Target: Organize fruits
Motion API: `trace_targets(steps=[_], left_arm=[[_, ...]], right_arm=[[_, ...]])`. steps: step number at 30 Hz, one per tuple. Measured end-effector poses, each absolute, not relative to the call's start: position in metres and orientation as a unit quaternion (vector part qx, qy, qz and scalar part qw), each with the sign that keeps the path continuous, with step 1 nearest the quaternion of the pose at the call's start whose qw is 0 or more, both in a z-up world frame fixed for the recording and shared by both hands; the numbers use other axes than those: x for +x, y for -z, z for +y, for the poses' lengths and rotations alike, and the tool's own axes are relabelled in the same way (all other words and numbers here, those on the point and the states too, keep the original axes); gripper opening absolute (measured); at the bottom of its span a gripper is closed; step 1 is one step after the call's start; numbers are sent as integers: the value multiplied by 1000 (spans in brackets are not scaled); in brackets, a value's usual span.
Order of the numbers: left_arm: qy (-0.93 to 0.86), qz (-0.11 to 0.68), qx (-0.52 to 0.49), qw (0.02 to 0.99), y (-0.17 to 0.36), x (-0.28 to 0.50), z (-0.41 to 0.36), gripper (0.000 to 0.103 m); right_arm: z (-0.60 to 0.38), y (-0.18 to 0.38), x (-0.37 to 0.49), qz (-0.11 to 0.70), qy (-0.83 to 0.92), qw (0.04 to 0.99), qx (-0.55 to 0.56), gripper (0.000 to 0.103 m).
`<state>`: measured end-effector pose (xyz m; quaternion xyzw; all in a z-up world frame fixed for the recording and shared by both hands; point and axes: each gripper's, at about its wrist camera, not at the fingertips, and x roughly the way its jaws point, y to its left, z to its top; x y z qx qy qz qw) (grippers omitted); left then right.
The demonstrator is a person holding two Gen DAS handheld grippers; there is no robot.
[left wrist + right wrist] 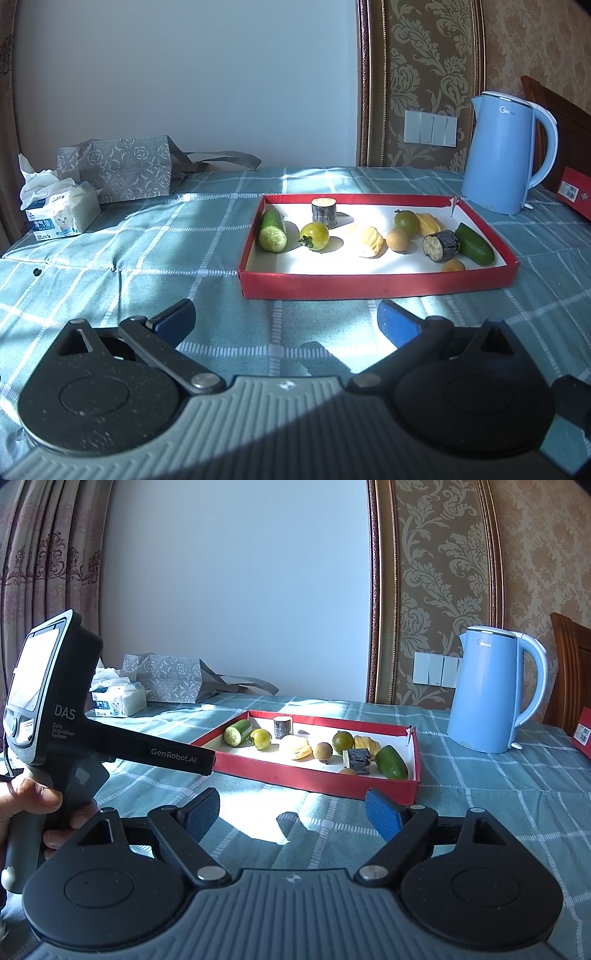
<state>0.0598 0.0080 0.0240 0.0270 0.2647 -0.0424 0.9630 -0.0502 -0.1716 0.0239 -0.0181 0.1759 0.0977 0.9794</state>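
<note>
A shallow red tray [376, 286] [317, 779] with a white floor lies on the checked cloth. In it lie a cut cucumber piece [273, 232] [238, 732], two green tomatoes [314, 235] [405, 220], two dark aubergine chunks [324, 212] [440, 245], yellow ridged pieces [370, 241], small brown round fruits [398, 240] and a whole green cucumber [474, 244] [391, 762]. My left gripper [286, 323] stands open in front of the tray, nothing between its blue pads. My right gripper [291, 814] is open too, short of the tray's near wall.
A blue kettle [506, 153] [493, 688] stands right of the tray. A tissue pack [59, 206] and a grey patterned bag [122, 168] sit at the far left. A red box [576, 192] lies at the right edge. A hand [26, 801] grips the left device's handle.
</note>
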Motion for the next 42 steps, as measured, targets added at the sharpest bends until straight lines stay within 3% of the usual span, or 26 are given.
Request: trace_targets(steps=[30,42], left_arm=[[31,276,21,960,-24,62,11,103],[37,238,65,968,-27,51,-2,103]], right_arm=[[-171,-22,-51,178,-97,979,-18,86],[-170,-22,-50,178,-97,979,-19,86]])
